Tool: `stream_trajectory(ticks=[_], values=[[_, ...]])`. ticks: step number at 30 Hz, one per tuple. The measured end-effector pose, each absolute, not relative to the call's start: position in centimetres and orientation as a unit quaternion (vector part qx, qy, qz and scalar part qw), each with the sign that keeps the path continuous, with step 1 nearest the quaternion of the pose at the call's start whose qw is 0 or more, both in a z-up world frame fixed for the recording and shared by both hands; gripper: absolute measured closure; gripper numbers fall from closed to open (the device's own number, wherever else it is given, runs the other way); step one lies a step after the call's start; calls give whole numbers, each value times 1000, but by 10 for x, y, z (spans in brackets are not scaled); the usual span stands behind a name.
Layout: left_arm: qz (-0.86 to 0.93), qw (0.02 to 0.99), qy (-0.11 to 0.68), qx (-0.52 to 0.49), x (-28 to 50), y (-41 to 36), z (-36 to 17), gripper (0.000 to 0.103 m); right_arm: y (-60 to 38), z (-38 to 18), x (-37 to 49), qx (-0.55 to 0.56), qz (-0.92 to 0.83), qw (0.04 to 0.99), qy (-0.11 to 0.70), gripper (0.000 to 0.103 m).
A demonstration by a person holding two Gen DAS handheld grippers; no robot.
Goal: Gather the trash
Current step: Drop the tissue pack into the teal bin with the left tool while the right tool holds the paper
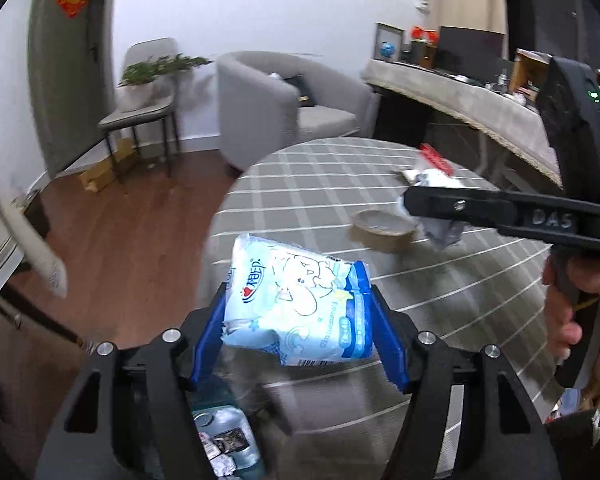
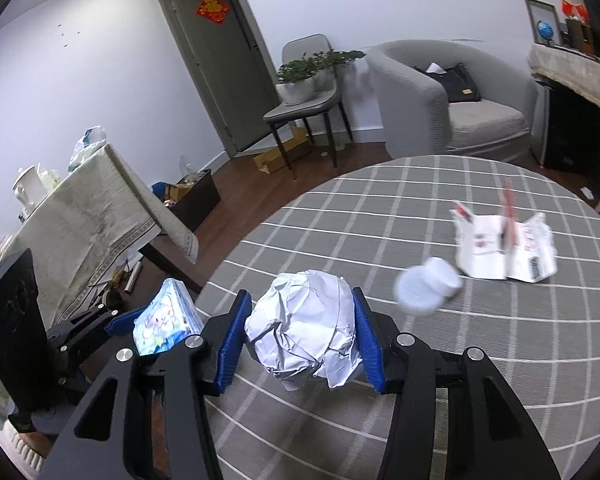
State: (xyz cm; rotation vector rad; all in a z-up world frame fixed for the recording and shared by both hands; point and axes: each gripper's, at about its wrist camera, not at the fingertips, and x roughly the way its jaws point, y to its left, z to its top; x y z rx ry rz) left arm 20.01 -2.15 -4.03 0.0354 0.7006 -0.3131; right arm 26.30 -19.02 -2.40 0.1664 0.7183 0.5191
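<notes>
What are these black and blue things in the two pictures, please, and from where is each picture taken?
They are hand-held tongs, one in each of a person's hands, each with a camera looking along its blue fingers. The left camera shows the left tongs gripping a pale blue packet. The right camera shows the right tongs gripping a crumpled paper ball. On the round table with its checked cloth lie a white cup on its side and a flattened printed carton; the left view also shows a small bowl.

"DAS" on right hand-held gripper [image 1: 410,202] arm; blue pack [image 1: 300,300] txt unreadable
</notes>
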Motion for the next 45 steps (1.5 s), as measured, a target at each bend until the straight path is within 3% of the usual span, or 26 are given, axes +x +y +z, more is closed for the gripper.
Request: stream_trajectory(ticks=[14,36,45], values=[[-71,921,383,-4,195,77,-73,34,-102,-27,270,58,306,882,354,52],[-24,821,568,-52,196,179,-221,34,31,-53,268,20,376,843,384,52],[-38,801,592,-81,186,204,-245,25,61,-72,273,10,379,832,406,52]])
